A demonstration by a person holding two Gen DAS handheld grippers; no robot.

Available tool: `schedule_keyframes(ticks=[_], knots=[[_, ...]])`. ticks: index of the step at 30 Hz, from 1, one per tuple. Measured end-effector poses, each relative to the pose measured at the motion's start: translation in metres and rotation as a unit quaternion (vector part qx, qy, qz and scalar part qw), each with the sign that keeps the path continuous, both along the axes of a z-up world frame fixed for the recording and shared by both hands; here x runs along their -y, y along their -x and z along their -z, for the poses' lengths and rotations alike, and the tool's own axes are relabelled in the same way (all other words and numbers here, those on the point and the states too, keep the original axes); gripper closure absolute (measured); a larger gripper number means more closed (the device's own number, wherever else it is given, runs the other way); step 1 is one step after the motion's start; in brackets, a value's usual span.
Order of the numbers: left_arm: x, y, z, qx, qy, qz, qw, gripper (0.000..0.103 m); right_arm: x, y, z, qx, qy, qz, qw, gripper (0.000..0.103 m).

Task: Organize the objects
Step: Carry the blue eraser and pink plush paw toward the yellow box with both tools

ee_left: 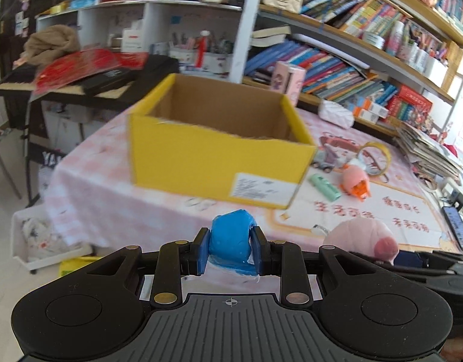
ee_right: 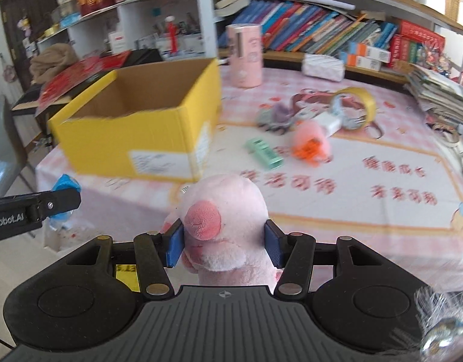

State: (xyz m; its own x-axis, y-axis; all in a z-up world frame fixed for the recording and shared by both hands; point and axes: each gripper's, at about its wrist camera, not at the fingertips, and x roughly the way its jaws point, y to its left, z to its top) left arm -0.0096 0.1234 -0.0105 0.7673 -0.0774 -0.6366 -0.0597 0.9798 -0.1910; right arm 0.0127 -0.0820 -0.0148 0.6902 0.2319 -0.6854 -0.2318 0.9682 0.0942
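Note:
My left gripper point(ee_left: 230, 249) is shut on a small blue lump point(ee_left: 230, 241) that looks like wrapped plastic, held in front of the table's near edge. My right gripper point(ee_right: 224, 246) is shut on a pink plush pig point(ee_right: 224, 220), whose snout faces the camera. That pig point(ee_left: 362, 238) also shows at the lower right of the left wrist view. An open yellow cardboard box point(ee_left: 213, 147) point(ee_right: 141, 126) stands on the pink checked tablecloth point(ee_right: 352, 199) ahead of both grippers, its inside empty as far as I can see. The left gripper's finger and blue lump point(ee_right: 64, 185) appear at the left in the right wrist view.
To the right of the box lie a green tube point(ee_right: 264, 152), a pink and orange toy point(ee_right: 311, 144), a grey toy point(ee_right: 275, 117), a tape roll point(ee_right: 356, 105) and a pink canister point(ee_right: 246, 55). Bookshelves point(ee_left: 352, 69) line the back. A stack of papers point(ee_right: 439, 93) sits far right, a phone point(ee_left: 456, 226) near the right edge.

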Motion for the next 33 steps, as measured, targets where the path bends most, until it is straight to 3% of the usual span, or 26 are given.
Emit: schedule_keyframes(ticks=[12,33], knots=[[-0.023,0.030,-0.005,0.010,-0.004,0.002,0.9999,0.076,-0.042,0.039,-0.004,-0.008,-0.004,-0.029,1.000,0.052],[-0.028,0.033,-0.011,0.034,0.002,0.022,0.9992,0.076,-0.042,0.047,-0.017,0.017,0.003,-0.017,1.000,0.052]])
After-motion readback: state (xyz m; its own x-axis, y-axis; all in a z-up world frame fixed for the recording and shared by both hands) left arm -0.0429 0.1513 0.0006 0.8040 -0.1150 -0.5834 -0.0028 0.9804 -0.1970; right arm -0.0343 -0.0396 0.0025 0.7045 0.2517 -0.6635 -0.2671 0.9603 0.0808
